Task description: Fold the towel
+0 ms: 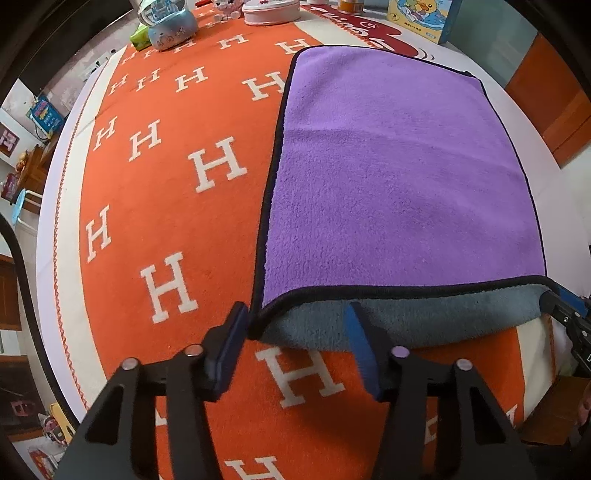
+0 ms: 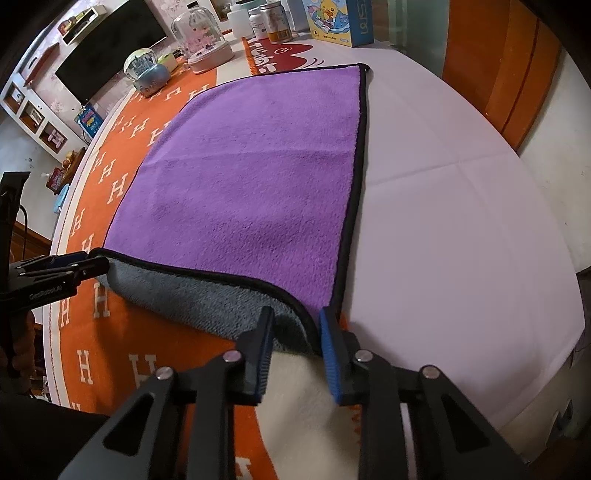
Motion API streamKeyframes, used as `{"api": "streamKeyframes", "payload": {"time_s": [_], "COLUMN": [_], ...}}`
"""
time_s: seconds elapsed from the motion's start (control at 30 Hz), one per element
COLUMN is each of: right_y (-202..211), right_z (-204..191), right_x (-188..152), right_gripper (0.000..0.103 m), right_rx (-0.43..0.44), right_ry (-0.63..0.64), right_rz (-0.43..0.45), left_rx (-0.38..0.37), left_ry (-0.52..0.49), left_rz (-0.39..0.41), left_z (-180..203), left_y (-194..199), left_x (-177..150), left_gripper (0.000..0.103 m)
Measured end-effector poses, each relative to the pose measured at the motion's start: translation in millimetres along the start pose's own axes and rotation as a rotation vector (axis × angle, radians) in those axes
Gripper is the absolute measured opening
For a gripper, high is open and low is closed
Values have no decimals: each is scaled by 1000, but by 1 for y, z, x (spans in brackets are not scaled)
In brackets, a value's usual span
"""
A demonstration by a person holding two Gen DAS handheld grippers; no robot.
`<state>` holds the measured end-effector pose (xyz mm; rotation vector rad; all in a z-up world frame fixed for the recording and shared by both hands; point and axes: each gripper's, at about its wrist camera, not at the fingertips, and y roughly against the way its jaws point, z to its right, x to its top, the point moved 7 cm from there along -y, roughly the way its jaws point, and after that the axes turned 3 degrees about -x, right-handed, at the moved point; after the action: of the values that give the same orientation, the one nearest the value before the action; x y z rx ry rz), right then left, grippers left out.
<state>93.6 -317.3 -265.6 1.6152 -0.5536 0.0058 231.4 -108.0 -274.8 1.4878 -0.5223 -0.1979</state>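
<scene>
A purple towel point(image 1: 399, 177) with black trim and a grey underside lies flat on the table; it also shows in the right wrist view point(image 2: 251, 177). Its near edge is lifted slightly, showing the grey side point(image 1: 406, 321). My left gripper point(image 1: 295, 332) is open, its jaws standing either side of the near left corner. My right gripper point(image 2: 295, 332) is open around the near right corner, with the towel's edge between its jaws. Each gripper shows in the other's view: the right point(image 1: 569, 317) and the left point(image 2: 66, 266).
An orange cloth with white H letters point(image 1: 166, 221) covers the table's left part, and a white cloth point(image 2: 461, 221) the right. At the far edge stand a snow globe point(image 1: 170, 22), a pink tin point(image 1: 269, 11), cans point(image 2: 273, 22) and a duck-printed box point(image 2: 336, 18).
</scene>
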Motion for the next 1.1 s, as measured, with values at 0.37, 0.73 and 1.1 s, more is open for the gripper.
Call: {"api": "streamKeyframes", "payload": {"time_s": [0.37,0.73,1.1], "right_y": [1,6,21], "right_z": [1,-2,-4], "right_x": [-3,0,11], "right_gripper": [7,5,5], "right_rx": [-1,8,23], "right_ry": [-5,-1,-3], "right_rz": [10,25,65], "left_rx": [16,-19,-37], "left_ry": [13,24,20], "left_rz": [-13,-18,0], "left_z": [-11,-15,-20], "left_y": [0,2,17], "left_x": [-3,-4,5], "left_gripper": [14,5,5]}}
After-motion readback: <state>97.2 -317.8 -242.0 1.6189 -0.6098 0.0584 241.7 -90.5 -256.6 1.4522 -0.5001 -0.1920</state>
